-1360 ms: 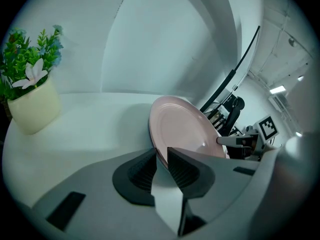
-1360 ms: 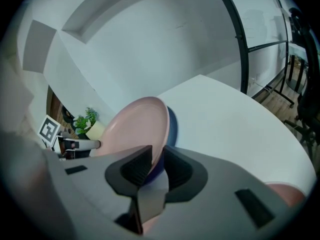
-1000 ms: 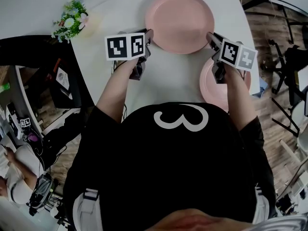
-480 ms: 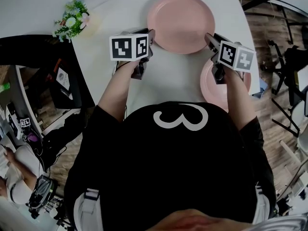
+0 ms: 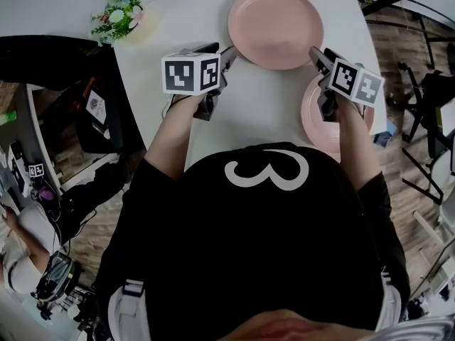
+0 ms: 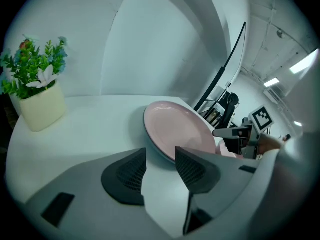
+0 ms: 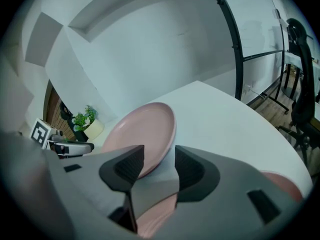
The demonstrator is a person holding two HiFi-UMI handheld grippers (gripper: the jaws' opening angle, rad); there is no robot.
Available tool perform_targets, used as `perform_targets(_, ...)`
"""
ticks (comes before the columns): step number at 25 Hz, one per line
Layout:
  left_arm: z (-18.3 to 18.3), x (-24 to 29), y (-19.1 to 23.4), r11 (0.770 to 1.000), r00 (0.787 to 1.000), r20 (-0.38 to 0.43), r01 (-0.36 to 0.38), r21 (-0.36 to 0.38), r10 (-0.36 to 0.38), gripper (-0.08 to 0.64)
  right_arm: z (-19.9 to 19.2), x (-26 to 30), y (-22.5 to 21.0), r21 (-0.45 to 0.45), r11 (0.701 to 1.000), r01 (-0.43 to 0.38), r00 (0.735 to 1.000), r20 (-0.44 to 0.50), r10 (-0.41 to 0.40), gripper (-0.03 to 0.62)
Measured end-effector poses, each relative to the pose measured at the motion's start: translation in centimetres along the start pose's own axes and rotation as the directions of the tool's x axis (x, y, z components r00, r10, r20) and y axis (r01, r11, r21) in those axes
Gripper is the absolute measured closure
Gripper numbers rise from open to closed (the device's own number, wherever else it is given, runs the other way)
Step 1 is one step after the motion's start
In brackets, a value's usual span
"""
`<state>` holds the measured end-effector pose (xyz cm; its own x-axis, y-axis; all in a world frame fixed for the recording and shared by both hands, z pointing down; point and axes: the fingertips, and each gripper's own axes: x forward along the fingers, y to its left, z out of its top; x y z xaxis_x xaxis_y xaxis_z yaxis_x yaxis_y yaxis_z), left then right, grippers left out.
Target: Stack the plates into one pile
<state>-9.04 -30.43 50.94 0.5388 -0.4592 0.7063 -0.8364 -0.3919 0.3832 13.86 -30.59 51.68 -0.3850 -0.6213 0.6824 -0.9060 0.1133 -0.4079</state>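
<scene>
A pink plate (image 5: 276, 27) lies flat on the white table (image 5: 263, 109) at the far middle. My left gripper (image 5: 229, 54) is at its left rim; its jaws have just been opening and stand open, with only bare table between them in the left gripper view, just short of the plate (image 6: 180, 131). My right gripper (image 5: 315, 54) is at the right rim; its jaws have also just been opening and stand open, the plate's rim (image 7: 170, 134) reaching into the gap untouched. A second pink plate (image 5: 316, 123) lies under my right hand.
A small potted plant (image 5: 119, 20) stands at the table's far left corner. The table's right edge (image 5: 377, 112) runs close beside the second plate, with black chairs and wooden floor beyond. Dark furniture stands along the table's left side.
The far plate now lies between two open grippers. My left gripper has drawn slightly back from the plate's left rim. The right gripper has stayed at the right rim.
</scene>
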Motion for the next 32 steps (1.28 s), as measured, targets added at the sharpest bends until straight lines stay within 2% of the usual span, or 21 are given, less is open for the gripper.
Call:
perform_targets(7,-1.1,-4.0,-2.5,0.995,0.994,0.068,0.092,-0.026,-0.09,0.397,-1.2,-3.8,3.8,0.056,0.993,-0.104,0.989,0.108,0.097,0.408)
perform_targets(11,-1.7,-6.9,-4.7,0.989,0.985,0.094,0.147,0.0,-0.147,0.423,-3.4,-6.2,5.9,0.054,0.993,-0.108,0.987,0.128,0.1,0.408)
perform_targets(16,-3.6,-10.0,-7.2,0.97,0.965,0.103,0.239,0.035,-0.241,0.504,-6.3,-9.3,8.0,0.087,0.988,-0.127,0.981,0.161,0.112,0.411)
perform_targets(21,-6.0,-10.9,-10.1,0.949,0.948,0.069,0.307,0.078,-0.312,0.512,-10.0,-12.8,7.5,0.089,0.993,-0.071,0.988,0.143,0.057,0.411)
perform_targets(26,-6.8,-12.5,-12.3,0.942,0.941,0.076,0.321,0.101,-0.329,0.523,-10.5,-15.3,6.5,0.047,0.998,-0.04,0.99,0.135,0.034,0.411)
perform_targets(32,-5.9,-12.6,-13.9,0.957,0.958,0.097,0.258,0.132,-0.271,0.534,-9.8,-16.5,5.8,-0.035,0.991,-0.127,0.985,0.111,0.13,0.44)
